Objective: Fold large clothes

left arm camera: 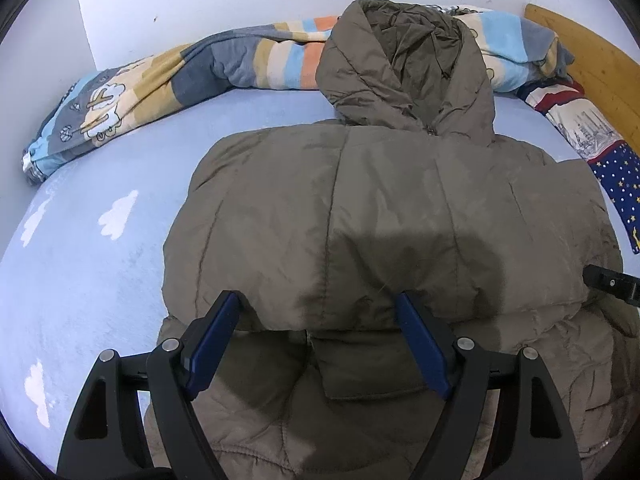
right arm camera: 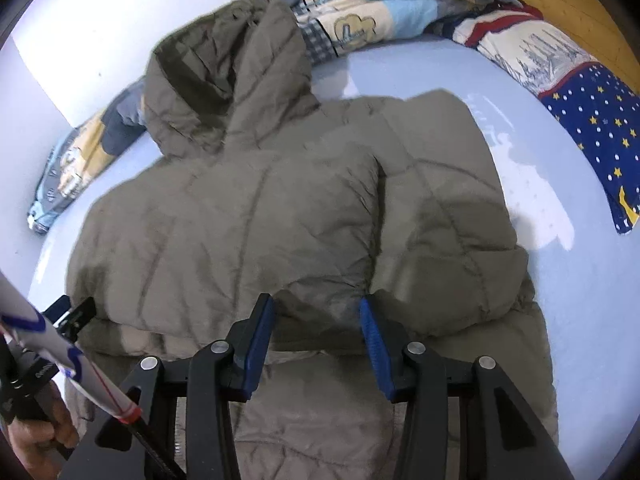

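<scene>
An olive-brown hooded puffer jacket (left arm camera: 380, 208) lies on the light blue bed, hood toward the wall, with both sleeves folded in over the body. It also shows in the right wrist view (right arm camera: 256, 216). My left gripper (left arm camera: 320, 304) is open and empty, its blue pads just above the folded sleeve's lower edge on the jacket's left half. My right gripper (right arm camera: 316, 308) is open and empty, over the sleeve's lower edge on the right half. A tip of the right gripper shows at the left wrist view's right edge (left arm camera: 608, 280).
A striped patterned blanket (left arm camera: 192, 68) lies bunched along the white wall behind the hood. A dark blue starred pillow (right arm camera: 592, 120) lies at the right by the wooden headboard (left arm camera: 592, 60). Blue sheet with cloud prints (left arm camera: 80, 240) spreads to the left.
</scene>
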`<action>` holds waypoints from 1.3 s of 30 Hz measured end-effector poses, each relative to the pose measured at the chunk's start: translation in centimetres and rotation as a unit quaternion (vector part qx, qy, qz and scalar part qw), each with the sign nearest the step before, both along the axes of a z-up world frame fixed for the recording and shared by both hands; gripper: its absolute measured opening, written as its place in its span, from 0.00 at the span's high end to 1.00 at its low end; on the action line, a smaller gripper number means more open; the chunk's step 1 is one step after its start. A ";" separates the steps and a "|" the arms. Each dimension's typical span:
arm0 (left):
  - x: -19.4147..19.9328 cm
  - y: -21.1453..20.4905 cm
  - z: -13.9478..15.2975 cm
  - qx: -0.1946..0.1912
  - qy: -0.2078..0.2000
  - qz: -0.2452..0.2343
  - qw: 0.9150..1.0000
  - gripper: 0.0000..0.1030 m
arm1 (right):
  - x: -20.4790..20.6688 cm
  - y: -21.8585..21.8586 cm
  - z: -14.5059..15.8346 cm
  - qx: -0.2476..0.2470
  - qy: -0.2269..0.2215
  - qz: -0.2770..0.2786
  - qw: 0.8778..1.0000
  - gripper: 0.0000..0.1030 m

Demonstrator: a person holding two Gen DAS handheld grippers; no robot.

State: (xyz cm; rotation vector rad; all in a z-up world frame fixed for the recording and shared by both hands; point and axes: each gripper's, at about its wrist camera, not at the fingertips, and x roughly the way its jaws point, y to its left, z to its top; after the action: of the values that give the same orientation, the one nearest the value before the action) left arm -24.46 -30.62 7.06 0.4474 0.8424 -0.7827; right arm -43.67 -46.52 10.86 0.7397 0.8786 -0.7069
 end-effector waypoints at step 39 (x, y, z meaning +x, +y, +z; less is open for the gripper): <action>-1.1 0.9 1.3 0.023 -0.025 -0.017 0.999 0.22 | -3.7 -1.7 2.8 0.008 -0.048 -0.039 0.998 0.54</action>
State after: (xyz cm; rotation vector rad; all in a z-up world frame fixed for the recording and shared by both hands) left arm -25.54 -29.75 8.34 0.5218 0.8093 -0.7825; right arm -47.38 -48.19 13.69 0.8185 0.7712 -0.7286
